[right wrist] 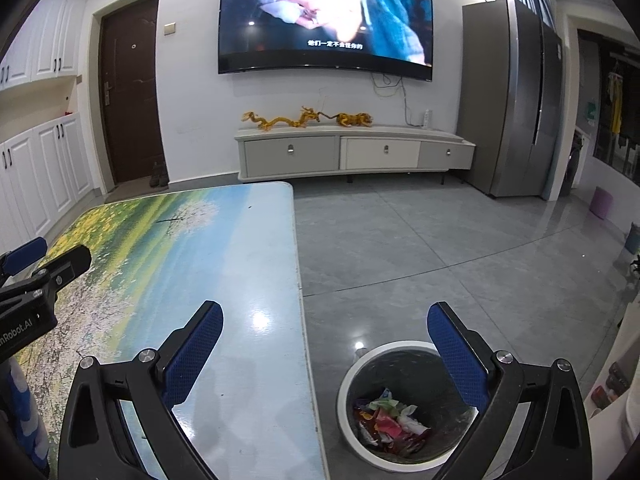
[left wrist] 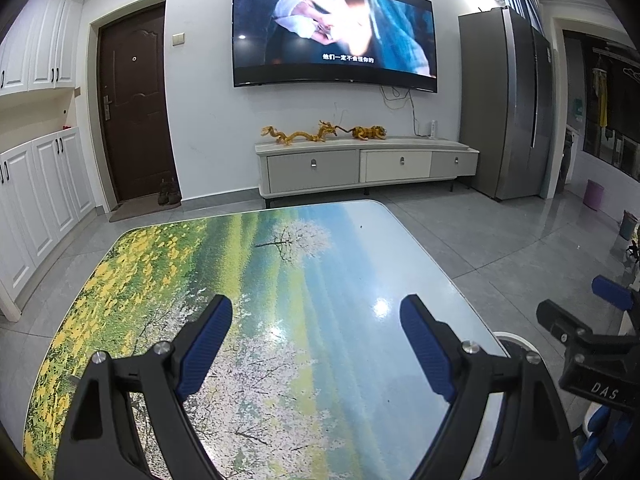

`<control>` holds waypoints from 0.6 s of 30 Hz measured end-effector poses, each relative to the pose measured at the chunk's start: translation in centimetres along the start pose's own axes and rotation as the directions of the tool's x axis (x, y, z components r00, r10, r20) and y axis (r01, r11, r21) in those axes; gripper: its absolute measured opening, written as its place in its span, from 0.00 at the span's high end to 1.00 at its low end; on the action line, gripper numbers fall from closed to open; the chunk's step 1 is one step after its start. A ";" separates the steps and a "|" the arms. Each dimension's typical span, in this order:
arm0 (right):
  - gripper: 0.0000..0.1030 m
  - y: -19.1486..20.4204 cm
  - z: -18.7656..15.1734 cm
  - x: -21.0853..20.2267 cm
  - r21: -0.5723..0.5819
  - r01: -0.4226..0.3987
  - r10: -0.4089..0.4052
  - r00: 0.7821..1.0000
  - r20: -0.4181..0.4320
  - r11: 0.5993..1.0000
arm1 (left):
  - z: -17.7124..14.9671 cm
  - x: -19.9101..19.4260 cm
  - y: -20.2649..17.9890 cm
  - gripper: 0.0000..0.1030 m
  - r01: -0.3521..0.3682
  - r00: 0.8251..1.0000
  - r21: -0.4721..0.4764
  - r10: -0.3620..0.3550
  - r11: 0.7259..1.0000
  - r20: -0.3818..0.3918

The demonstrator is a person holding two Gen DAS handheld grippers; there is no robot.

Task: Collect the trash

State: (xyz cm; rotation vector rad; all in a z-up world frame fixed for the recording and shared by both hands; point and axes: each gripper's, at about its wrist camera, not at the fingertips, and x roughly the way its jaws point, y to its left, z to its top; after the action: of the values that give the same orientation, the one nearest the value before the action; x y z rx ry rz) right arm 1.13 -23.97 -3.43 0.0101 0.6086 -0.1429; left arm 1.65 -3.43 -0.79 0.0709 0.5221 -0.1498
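Left gripper (left wrist: 316, 344) and right gripper (right wrist: 325, 350) both hold nothing, jaws wide; crumpled colourful wrappers (right wrist: 390, 420) lie in the round white-rimmed bin (right wrist: 348, 436) beside the landscape-printed table (right wrist: 240, 248)

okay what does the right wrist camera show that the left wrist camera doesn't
Only the right wrist view shows inside the trash bin on the floor beside the table, with crumpled wrappers at its bottom. Only the left view shows the table's left edge. Both show the wall TV, the cabinet below it, and the open, empty left gripper and right gripper.
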 end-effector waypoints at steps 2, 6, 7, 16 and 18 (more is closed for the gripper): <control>0.02 -0.1 0.0 -0.1 -0.003 0.014 -0.014 1.000 0.003 1.000 | -0.1 0.0 -0.1 0.17 0.004 1.000 0.003 -0.004 1.000 -0.001; 0.02 -0.4 0.1 -0.2 -0.006 0.027 -0.027 1.000 0.004 1.000 | -0.2 -0.1 -0.4 0.17 0.009 1.000 0.011 -0.009 1.000 0.002; 0.02 -0.4 0.1 -0.2 -0.006 0.029 -0.029 1.000 0.004 1.000 | -0.2 -0.1 -0.4 0.17 0.010 1.000 0.013 -0.010 1.000 0.003; 0.02 -0.8 0.2 -0.3 -0.012 0.046 -0.046 0.999 0.000 0.999 | -0.3 -0.1 -0.5 0.17 0.020 1.000 0.013 -0.020 1.000 0.000; 0.02 -0.8 0.3 -0.3 -0.012 0.048 -0.048 0.999 -0.001 0.999 | -0.3 -0.1 -0.5 0.17 0.019 1.000 0.014 -0.019 1.000 0.000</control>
State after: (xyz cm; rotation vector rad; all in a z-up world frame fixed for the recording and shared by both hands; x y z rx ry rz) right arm 0.94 -24.74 -3.02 -0.0159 0.6111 -0.1855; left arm 1.37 -3.84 -1.03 0.0794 0.5222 -0.1714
